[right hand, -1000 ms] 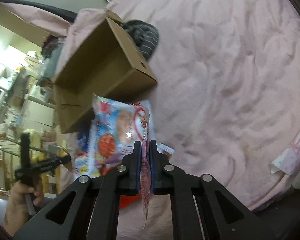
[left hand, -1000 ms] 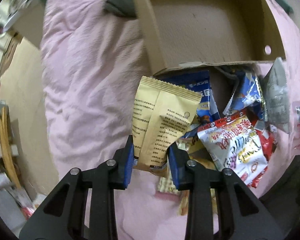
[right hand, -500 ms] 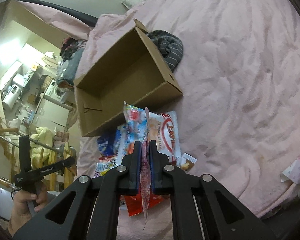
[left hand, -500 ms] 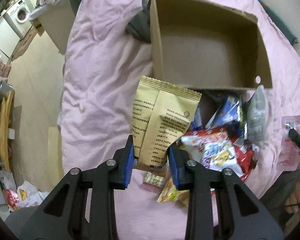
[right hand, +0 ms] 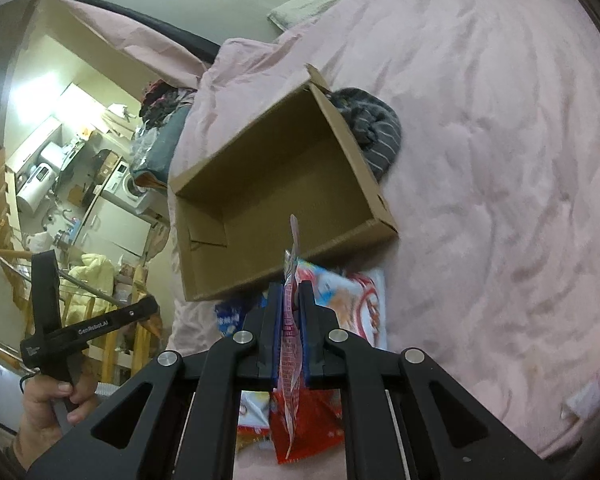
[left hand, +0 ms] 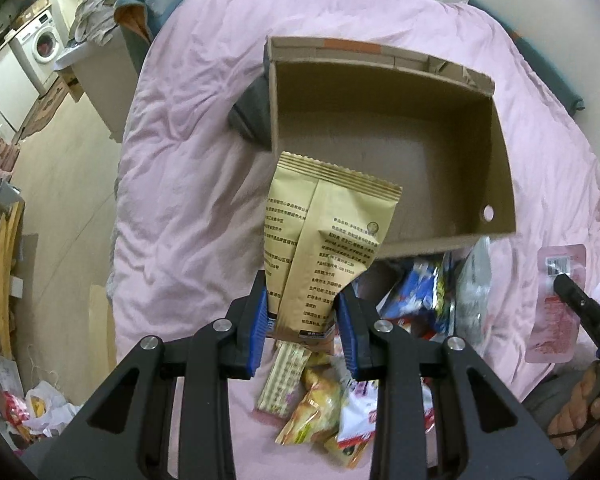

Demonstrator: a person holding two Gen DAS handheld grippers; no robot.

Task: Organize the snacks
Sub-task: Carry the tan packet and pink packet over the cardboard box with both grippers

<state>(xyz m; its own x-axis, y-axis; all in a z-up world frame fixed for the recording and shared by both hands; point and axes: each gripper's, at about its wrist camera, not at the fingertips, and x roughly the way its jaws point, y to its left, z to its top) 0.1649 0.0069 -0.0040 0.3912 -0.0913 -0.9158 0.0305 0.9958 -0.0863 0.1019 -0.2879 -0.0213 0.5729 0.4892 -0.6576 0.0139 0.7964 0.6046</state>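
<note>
With the left gripper [left hand: 302, 322] clenched on a tan snack bag [left hand: 324, 240] and the right gripper [right hand: 290, 344] clamped on a thin pink packet [right hand: 290, 340], both just short of the empty cardboard box [right hand: 284, 184], either pinched edge could slip and drop beside the box's near wall.

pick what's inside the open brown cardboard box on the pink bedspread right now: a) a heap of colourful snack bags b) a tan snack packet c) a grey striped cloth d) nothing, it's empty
d: the open brown cardboard box shows only its bare floor in both views; the tan snack packet is clamped in the left gripper and the heap of colourful snack bags lies outside the box's near wall.
</note>
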